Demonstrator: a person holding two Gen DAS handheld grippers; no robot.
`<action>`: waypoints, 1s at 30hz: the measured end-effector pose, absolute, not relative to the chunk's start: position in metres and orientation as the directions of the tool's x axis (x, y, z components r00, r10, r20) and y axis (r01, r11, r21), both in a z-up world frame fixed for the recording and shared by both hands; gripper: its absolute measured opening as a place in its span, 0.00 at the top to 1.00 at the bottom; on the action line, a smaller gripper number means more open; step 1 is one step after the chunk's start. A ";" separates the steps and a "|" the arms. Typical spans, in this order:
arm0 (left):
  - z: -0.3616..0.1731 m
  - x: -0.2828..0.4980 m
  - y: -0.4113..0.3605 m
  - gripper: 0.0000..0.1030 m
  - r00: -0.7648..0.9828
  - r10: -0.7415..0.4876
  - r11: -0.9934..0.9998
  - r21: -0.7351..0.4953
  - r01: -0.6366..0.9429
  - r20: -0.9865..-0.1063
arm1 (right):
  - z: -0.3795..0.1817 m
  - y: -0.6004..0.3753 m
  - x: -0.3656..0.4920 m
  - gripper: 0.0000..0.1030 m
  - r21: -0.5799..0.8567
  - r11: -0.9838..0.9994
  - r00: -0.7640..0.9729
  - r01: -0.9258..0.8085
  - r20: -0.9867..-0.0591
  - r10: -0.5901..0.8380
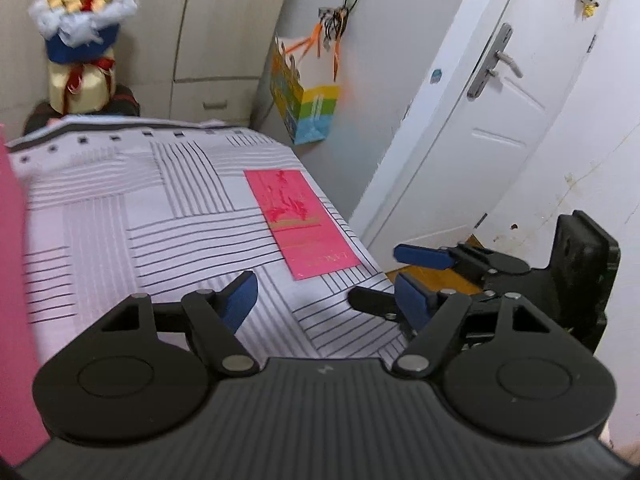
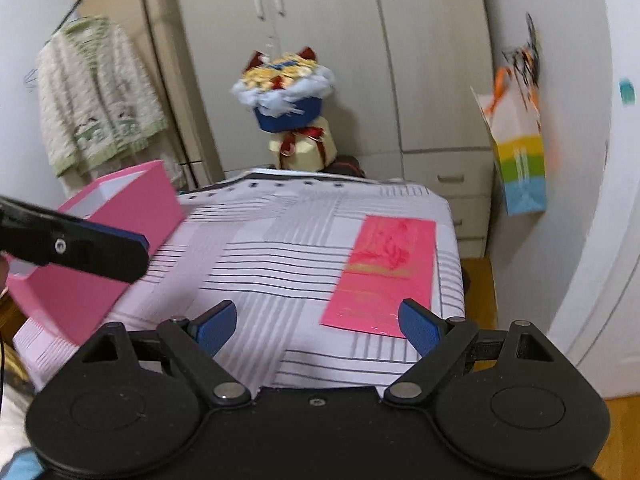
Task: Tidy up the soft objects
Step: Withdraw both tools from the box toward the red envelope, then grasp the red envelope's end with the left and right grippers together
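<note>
A flat pink packet [image 1: 302,222] with red and gold print lies on the striped cloth [image 1: 140,220] near the right edge; it also shows in the right wrist view [image 2: 384,276]. An open pink box [image 2: 108,236] stands at the left of the cloth, and its wall [image 1: 12,280] fills the left edge of the left wrist view. My left gripper [image 1: 326,300] is open and empty above the cloth's near edge. My right gripper [image 2: 318,326] is open and empty, just short of the packet; it also shows in the left wrist view [image 1: 404,274]. A left finger [image 2: 100,248] crosses in front of the box.
A bouquet in a blue wrap on a cream gift box [image 2: 292,120] stands behind the cloth, before beige wardrobes [image 2: 320,40]. A rainbow paper bag [image 2: 520,168] hangs on the right wall. A white door [image 1: 480,120] is at right. A knitted cardigan [image 2: 92,96] hangs at left.
</note>
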State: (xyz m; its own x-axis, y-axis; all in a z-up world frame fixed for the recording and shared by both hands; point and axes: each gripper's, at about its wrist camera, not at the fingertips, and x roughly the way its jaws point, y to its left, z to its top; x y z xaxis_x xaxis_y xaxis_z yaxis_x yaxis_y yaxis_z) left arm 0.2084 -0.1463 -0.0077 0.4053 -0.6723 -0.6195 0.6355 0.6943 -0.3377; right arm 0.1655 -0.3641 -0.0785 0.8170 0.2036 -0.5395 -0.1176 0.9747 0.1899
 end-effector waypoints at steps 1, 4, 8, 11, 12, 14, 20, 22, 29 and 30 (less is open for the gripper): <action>-0.013 0.214 -0.152 0.29 0.397 -0.674 0.692 -0.344 0.634 -0.623 | -0.085 -0.366 0.173 0.12 0.185 0.977 0.813 -0.109 -0.549 0.195; -0.030 0.234 -0.173 0.35 0.367 -0.677 0.690 -0.379 0.617 -0.638 | -0.099 -0.371 0.190 0.12 0.184 0.980 0.799 -0.076 -0.577 0.170; -0.050 0.260 -0.192 0.40 0.334 -0.676 0.697 -0.424 0.578 -0.657 | -0.109 -0.378 0.206 0.12 0.196 0.980 0.789 -0.041 -0.596 0.152; -0.065 0.277 -0.204 0.43 0.313 -0.675 0.706 -0.461 0.538 -0.668 | -0.114 -0.378 0.215 0.12 0.192 0.981 0.782 -0.034 -0.606 0.146; -0.070 0.282 -0.207 0.45 0.309 -0.673 0.709 -0.469 0.527 -0.672 | -0.115 -0.377 0.217 0.12 0.192 0.981 0.780 -0.036 -0.608 0.148; -0.078 0.291 -0.212 0.47 0.301 -0.665 0.719 -0.477 0.505 -0.683 | -0.117 -0.375 0.222 0.11 0.184 0.982 0.773 -0.036 -0.618 0.144; -0.093 0.304 -0.217 0.53 0.279 -0.668 0.724 -0.513 0.462 -0.690 | -0.123 -0.364 0.231 0.05 0.132 0.991 0.763 -0.037 -0.637 0.113; -0.096 0.305 -0.218 0.53 0.279 -0.663 0.729 -0.514 0.452 -0.695 | -0.124 -0.362 0.234 0.05 0.102 0.994 0.760 -0.027 -0.644 0.086; -0.101 0.309 -0.215 0.56 0.278 -0.680 0.720 -0.547 0.427 -0.678 | -0.127 -0.354 0.240 0.00 0.049 0.999 0.756 -0.007 -0.653 0.037; -0.102 0.310 -0.216 0.56 0.276 -0.684 0.717 -0.553 0.424 -0.676 | -0.127 -0.355 0.239 0.01 0.051 0.999 0.758 -0.002 -0.652 0.035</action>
